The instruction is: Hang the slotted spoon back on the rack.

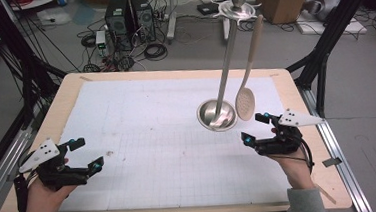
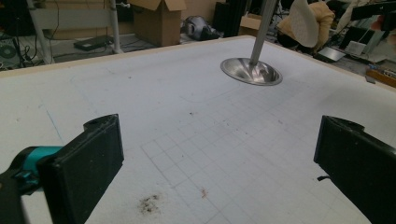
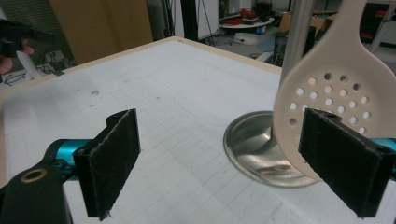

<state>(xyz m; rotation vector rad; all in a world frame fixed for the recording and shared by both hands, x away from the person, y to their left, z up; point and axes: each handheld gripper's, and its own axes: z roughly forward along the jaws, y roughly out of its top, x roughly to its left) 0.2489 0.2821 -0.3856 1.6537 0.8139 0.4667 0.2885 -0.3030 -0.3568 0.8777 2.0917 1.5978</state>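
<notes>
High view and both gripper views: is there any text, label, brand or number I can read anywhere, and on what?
None can be read.
Gridded white mat: printed lines only, no figures.
Slotted spoon and steel stand: no marking visible.
Left gripper and right gripper: the grey plates carry dark dots, no lettering.
Cardboard boxes and computer towers: any print is too small or blurred.

I find no readable text, label, brand or number anywhere; the white gridded sheet (image 1: 168, 137) on the surface carries only lines.
</notes>
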